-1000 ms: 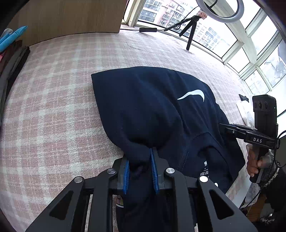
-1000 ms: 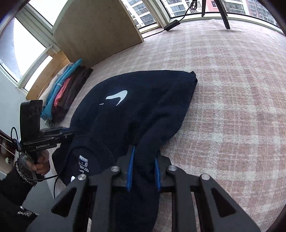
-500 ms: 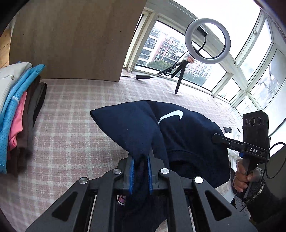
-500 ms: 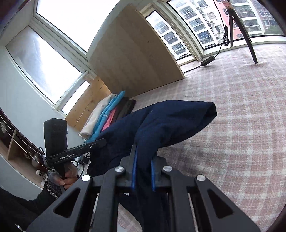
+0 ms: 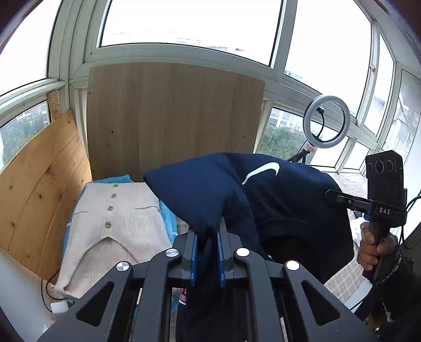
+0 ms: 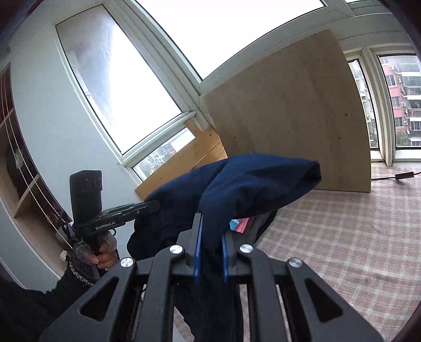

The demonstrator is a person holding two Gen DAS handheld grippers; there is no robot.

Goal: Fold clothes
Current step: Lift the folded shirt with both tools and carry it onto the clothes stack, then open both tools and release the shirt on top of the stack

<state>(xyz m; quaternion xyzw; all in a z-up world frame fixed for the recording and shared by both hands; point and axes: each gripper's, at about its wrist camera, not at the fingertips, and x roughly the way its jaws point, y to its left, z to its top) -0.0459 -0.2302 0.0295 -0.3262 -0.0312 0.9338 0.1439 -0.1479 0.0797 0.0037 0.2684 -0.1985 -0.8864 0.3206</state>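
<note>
Navy hoodie lifted off bed — both grippers pinching it; cardigan beyond.

A home sunroom is seen: wraparound windows, plaid-covered bed, folded clothes stack.

Both hand-held grippers, L & R, raised, jaws clamped on fabric, a hand round each grip.

1. You've got a navy sweatshirt with a white swoosh.
2. Your cardigan is beige.
3. Your bedcover is pink-and-cream plaid.
4. Your pads are blue.
</note>
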